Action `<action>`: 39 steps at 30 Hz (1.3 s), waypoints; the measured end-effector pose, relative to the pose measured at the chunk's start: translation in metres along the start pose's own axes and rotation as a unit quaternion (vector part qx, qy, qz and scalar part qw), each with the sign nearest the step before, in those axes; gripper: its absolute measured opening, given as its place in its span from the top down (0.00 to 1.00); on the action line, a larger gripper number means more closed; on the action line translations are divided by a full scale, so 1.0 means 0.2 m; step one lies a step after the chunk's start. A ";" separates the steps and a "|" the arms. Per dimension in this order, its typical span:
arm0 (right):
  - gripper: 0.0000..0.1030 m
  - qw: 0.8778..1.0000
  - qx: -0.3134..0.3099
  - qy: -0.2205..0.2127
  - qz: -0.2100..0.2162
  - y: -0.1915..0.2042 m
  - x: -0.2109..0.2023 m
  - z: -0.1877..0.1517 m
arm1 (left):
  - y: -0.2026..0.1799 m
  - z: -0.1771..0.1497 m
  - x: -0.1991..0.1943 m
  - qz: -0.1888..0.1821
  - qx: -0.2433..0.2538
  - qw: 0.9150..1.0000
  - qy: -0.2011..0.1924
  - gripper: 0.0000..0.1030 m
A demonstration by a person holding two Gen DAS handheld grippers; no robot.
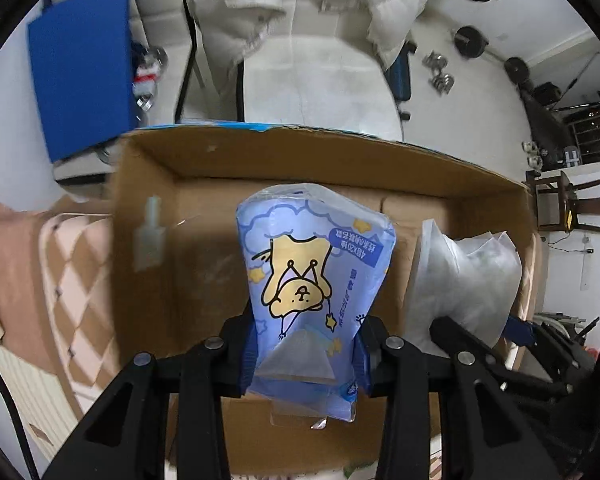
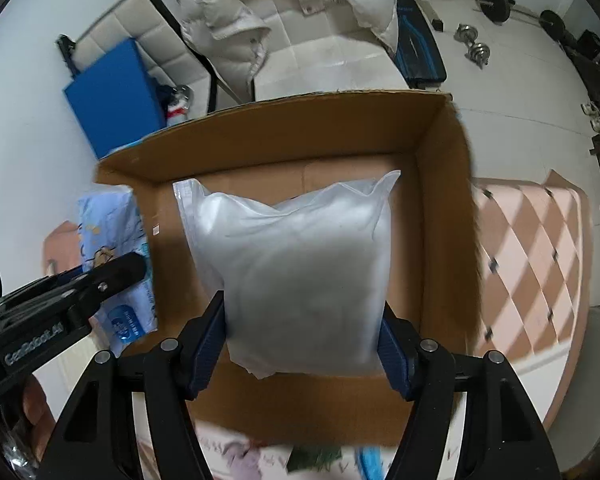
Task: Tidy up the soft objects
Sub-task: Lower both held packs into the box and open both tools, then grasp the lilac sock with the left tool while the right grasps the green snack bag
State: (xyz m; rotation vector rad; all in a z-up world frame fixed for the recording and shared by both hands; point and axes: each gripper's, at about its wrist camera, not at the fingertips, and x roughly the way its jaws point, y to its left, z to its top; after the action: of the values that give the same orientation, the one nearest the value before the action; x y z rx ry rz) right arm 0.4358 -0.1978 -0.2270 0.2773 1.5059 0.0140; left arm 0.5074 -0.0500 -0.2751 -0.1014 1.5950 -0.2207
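Note:
My left gripper (image 1: 306,354) is shut on a blue tissue pack (image 1: 314,276) printed with a yellow cartoon bear, held over the open cardboard box (image 1: 284,152). My right gripper (image 2: 302,346) is shut on a white translucent bag (image 2: 296,268) of soft filling, held over the same box (image 2: 284,128). The white bag and the right gripper also show in the left wrist view (image 1: 464,280) at the right. The tissue pack (image 2: 116,240) and the left gripper show at the left of the right wrist view.
The box sits on a pink-and-brown checkered cloth (image 2: 536,248). Behind it are a white sofa with a white puffer jacket (image 1: 252,12), a blue panel (image 1: 80,64), dumbbells (image 2: 474,46) on the floor and a wooden chair (image 1: 572,204) at the right.

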 end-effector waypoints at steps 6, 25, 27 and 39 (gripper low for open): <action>0.31 1.000 -0.013 0.025 -0.012 -0.01 0.23 0.17 | -0.05 0.14 0.18 0.002 0.014 0.999 0.035 0.65; 0.00 0.995 -0.065 0.006 -0.069 0.01 0.18 0.19 | -0.01 -0.03 -0.11 0.061 0.030 0.997 -0.022 0.01; 0.00 0.995 -0.070 -0.020 -0.069 0.04 0.08 0.10 | -0.02 -0.12 -0.22 0.074 0.036 0.996 -0.043 0.01; 0.00 0.996 -0.074 -0.043 -0.040 -0.03 -0.12 -0.79 | 0.08 -1.23 -0.28 0.099 0.006 0.990 -0.103 0.01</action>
State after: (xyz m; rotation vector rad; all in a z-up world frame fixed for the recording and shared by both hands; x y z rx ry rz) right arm 0.2775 -0.1809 -0.2101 0.0971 1.4207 0.0497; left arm 0.2650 -0.0048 -0.2185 0.0438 1.3860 -0.0627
